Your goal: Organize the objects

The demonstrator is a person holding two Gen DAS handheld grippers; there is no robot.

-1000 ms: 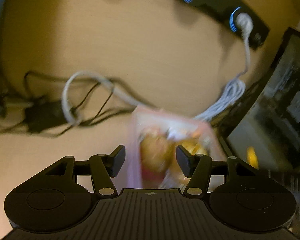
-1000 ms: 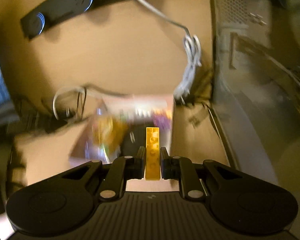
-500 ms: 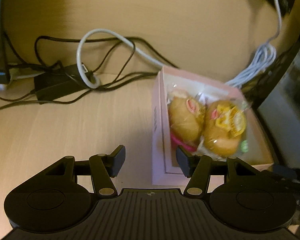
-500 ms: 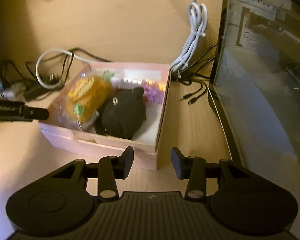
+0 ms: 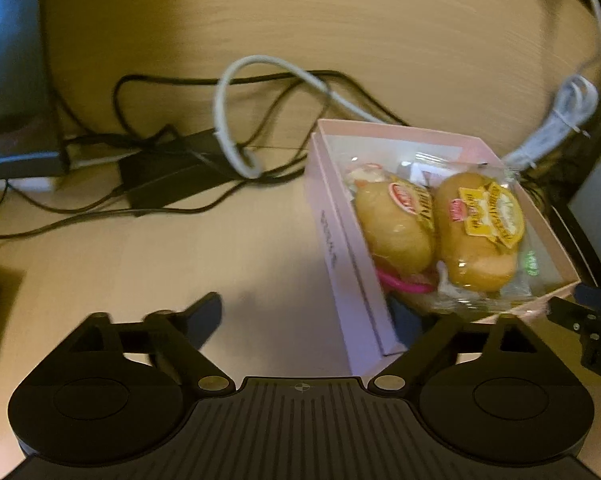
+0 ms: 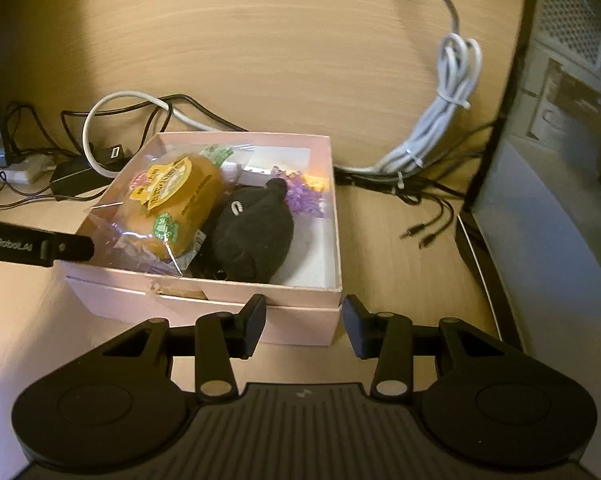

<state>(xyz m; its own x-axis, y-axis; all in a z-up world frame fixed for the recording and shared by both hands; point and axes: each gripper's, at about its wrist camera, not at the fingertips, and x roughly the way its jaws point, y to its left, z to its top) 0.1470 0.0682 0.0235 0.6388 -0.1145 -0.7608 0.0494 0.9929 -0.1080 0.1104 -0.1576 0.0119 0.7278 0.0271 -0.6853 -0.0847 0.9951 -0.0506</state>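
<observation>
Pink box looks like light, thin card that dents easily, so I'd take its corners. My left claw is opening around one corner; my right claw hangs part-open, empty.

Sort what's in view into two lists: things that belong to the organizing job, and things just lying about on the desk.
Belongs to the job:
- pink box
- wrapped buns
- black plush toy
- purple trinket

Just lying about:
- bundled white cable
- black cables
- black power adapter
- audio plugs
</observation>
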